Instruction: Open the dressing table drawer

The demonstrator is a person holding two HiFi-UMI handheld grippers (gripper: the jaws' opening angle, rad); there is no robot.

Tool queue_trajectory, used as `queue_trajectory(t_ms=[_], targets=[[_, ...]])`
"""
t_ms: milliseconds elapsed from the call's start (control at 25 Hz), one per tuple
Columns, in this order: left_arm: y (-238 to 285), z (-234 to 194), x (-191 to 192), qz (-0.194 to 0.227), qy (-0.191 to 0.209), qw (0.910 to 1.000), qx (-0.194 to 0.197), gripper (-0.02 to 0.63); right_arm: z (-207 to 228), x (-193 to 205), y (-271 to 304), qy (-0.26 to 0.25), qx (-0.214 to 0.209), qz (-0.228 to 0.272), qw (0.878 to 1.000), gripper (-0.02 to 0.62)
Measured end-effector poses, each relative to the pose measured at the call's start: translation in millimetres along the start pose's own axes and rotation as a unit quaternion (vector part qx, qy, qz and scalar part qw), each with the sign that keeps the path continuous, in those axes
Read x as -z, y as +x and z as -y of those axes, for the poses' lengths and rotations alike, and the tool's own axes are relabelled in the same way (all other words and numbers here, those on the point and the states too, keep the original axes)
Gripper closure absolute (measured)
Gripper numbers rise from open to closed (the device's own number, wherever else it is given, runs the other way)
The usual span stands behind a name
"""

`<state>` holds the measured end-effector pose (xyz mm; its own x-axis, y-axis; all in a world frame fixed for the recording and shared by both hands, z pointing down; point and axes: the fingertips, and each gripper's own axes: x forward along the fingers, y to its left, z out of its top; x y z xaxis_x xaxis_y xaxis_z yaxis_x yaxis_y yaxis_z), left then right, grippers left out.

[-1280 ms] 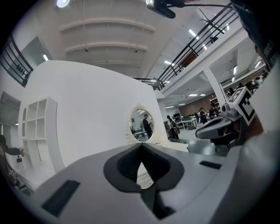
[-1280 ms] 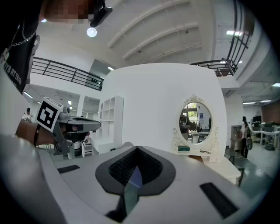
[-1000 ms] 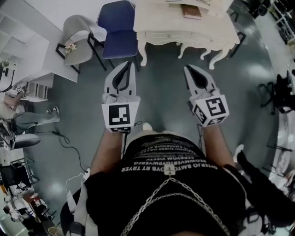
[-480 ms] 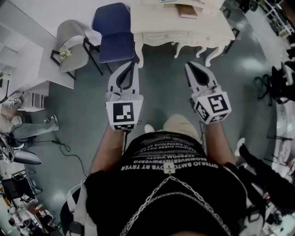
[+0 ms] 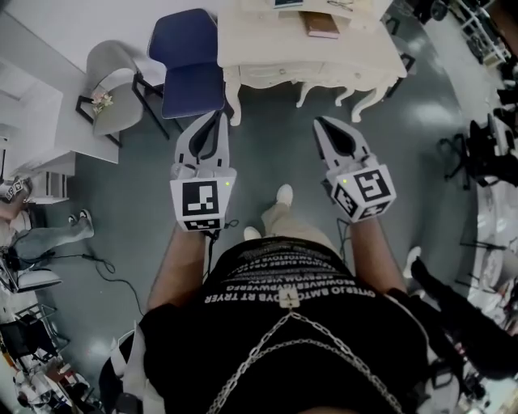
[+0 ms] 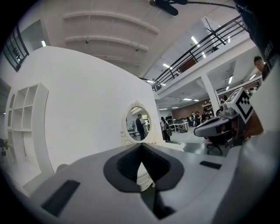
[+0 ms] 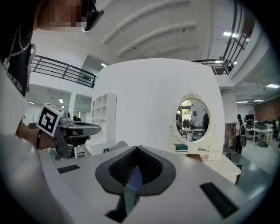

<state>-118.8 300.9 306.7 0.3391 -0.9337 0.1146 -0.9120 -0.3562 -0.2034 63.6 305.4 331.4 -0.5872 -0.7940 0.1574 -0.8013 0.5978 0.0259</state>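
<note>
The cream dressing table (image 5: 356, 63) stands at the top of the head view, its drawer front (image 5: 275, 77) facing me between curved legs. My left gripper (image 5: 217, 118) is held out over the floor, short of the table's left front leg, shut and empty. Beside it, my right gripper (image 5: 320, 124) is also shut with nothing in it, a little short of the table's front. In the left gripper view the shut left gripper (image 6: 141, 147) points at the oval mirror (image 6: 139, 124). In the right gripper view the right gripper (image 7: 137, 149) points left of that mirror (image 7: 193, 120).
A blue chair (image 5: 190, 69) stands just left of the dressing table, with a grey chair (image 5: 109, 89) further left. A brown book (image 5: 322, 24) lies on the tabletop. A white shelf unit (image 5: 32, 105) is at the left. Dark office chairs (image 5: 486, 145) stand at the right.
Both grippers have moved forward toward the dressing table, still shut. The person has stepped ahead, and a foot now shows between the arms.
</note>
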Motion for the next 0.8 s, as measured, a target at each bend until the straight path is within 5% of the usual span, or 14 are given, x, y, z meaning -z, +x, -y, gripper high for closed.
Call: queue_trajectory(t_ms=[440, 800], targets=[[93, -20, 2, -0.021, -0.01, 0.9997, -0.009, 0.603, 75, -4, 71, 0.008, -0.004, 0.004, 1.0, 0.593], [150, -29, -23, 0.002, -0.013, 0.9997, -0.019, 0.603, 121, -21, 116, 0.005, -0.027, 0.008, 1.0, 0.594]])
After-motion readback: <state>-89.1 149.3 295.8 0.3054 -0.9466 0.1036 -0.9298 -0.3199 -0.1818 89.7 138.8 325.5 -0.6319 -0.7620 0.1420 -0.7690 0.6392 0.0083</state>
